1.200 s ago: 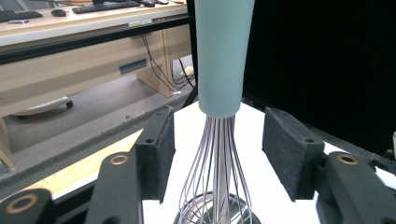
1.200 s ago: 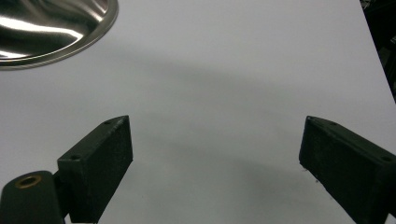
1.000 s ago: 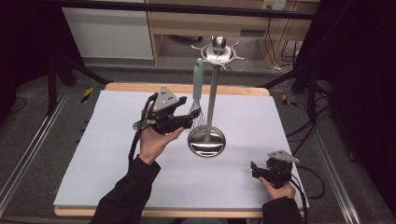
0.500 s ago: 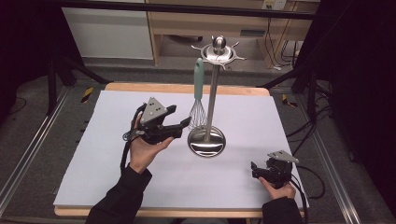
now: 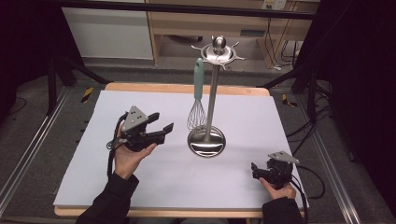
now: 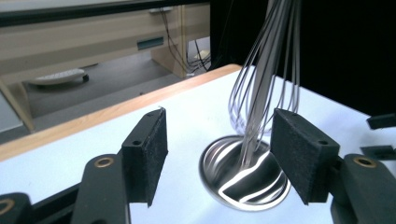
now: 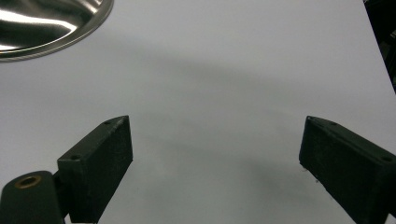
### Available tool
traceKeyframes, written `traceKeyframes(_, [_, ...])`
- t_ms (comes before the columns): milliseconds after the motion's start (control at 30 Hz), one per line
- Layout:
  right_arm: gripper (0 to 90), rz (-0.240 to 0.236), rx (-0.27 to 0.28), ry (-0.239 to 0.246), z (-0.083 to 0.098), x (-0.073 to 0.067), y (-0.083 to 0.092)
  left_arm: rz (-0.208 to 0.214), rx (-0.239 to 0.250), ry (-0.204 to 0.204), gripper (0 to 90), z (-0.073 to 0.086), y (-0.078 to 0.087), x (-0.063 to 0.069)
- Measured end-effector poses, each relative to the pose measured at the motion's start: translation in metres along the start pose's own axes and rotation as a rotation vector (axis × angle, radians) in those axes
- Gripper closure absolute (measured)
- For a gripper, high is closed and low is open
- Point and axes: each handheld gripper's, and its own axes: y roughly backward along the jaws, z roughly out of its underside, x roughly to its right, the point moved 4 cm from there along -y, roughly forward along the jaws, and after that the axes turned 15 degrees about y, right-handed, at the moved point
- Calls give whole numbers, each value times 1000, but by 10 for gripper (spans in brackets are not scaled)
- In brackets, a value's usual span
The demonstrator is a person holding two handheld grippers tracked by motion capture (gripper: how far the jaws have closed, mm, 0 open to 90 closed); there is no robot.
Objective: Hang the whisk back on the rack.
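Two grippers, left [image 5: 161, 132] and right [image 5: 256, 171], both agape and empty; whisk [image 5: 198, 100] hangs on stand [image 5: 207, 140]: retreat leftward, avoid wires.

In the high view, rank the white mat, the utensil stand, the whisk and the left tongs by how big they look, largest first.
1. White mat
2. Utensil stand, base to top knob
3. Whisk, hanging on the stand
4. Left tongs, held above the mat, so nearer the camera. The gap to the whisk is unsure.
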Motion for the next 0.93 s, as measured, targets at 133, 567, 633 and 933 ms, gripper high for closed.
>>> traceKeyframes(133, [100,5,-6,4,1,1,0,-29,-16,21,361,16,7,-17])
traceKeyframes(567, [100,20,-41,-3,7,6,-5,-125,-82,66,362,65,19,-64])
traceKeyframes(633, [100,28,-50,-5,9,8,-5,-137,-90,88,361,75,22,-72])
traceKeyframes(933, [100,18,-52,-14,9,10,-4,-243,-125,126,340,102,35,-102])
